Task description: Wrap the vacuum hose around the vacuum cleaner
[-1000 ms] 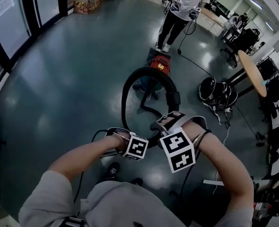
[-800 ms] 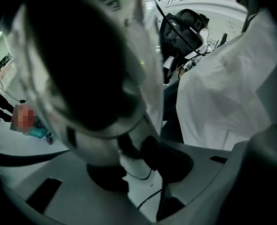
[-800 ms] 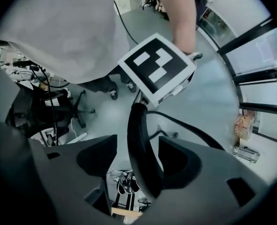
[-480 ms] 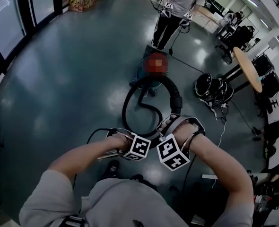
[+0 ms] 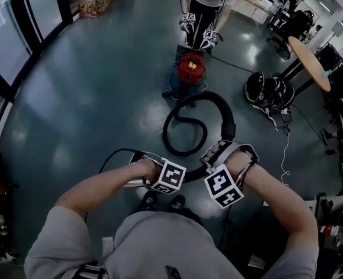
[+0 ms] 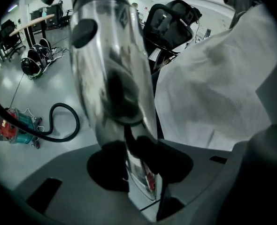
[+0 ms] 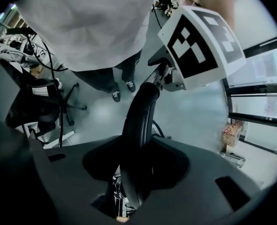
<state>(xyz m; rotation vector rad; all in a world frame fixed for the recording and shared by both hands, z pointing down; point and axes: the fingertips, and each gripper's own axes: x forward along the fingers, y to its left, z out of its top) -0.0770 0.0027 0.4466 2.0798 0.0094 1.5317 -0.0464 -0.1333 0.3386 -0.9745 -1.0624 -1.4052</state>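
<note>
Hose of black ribbed plastic (image 5: 225,112) is run from the red-lidded, teal-bodied vacuum cleaner (image 5: 189,73), which is stood on the dark grey polished floor (image 5: 90,97) well ahead of the person. One loose loop of it is laid on the floor between the machine and the hands. The smooth black end section of the hose is taken by the right gripper (image 7: 134,172), whose jaws have just been closing and are pressed on it at a middling width. A shiny chrome metal tube (image 6: 112,78) is clamped in the left gripper (image 6: 138,172), its jaws kept partly apart by the tube. Black-and-white square codes are carried on the marker cubes (image 5: 170,177). A small yellow label (image 5: 190,66) is seen on the red lid, too small to be read. A second person (image 5: 203,4) is stood just behind the vacuum cleaner.
</note>
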